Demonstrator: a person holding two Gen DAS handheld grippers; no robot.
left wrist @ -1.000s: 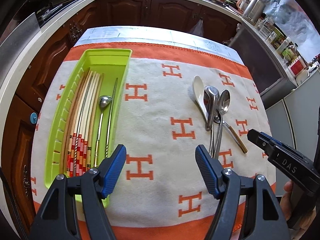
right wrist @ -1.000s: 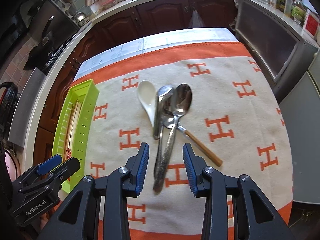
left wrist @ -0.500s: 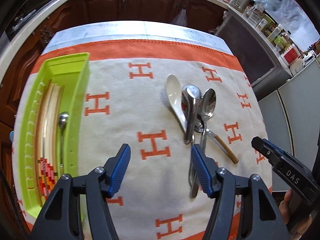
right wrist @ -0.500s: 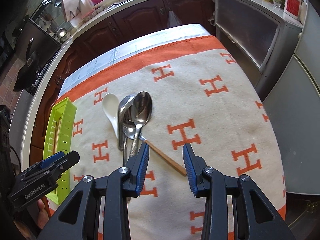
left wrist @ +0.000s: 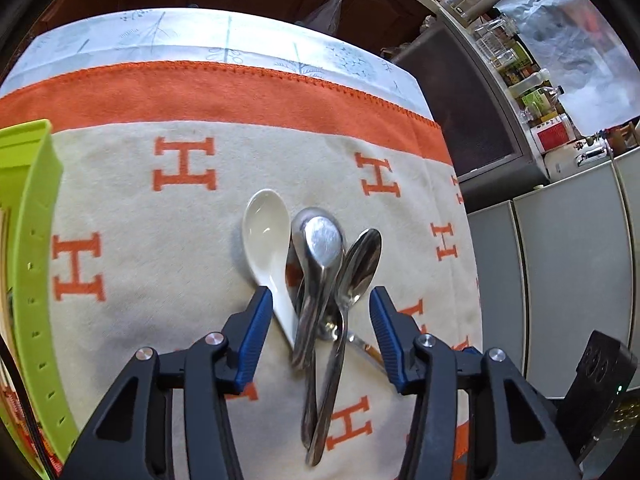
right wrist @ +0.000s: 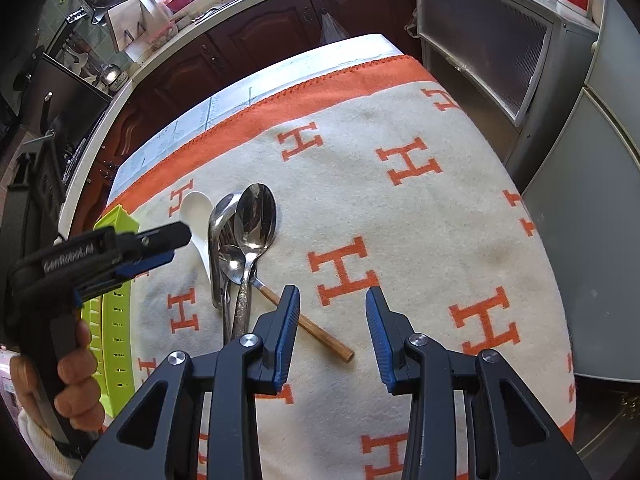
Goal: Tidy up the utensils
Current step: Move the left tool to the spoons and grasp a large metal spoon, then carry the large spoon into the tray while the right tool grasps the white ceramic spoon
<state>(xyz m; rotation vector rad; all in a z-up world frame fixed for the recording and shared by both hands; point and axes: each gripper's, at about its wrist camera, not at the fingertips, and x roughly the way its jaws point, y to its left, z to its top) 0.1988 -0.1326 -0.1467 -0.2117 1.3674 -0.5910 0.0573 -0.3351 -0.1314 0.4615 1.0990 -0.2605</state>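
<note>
Overhead, the left tongs (left wrist: 320, 312) tilt steeply down, closing astride the spoons (left wrist: 320, 280) without pinching them, while the right tongs (right wrist: 332, 312) hover spread and empty beside them.

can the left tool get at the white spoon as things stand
Probably yes. The left tool hangs over the spoon pile, closing, with the white spoon at its left finger. But metal spoons lie against it, so it may catch those too.

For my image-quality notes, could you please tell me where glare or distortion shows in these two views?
Left wrist: glare on the metal ladle bowl; the blanket's orange border bows from the fisheye. Right wrist: bright reflections in the steel spoon; the countertop edge curves.
</note>
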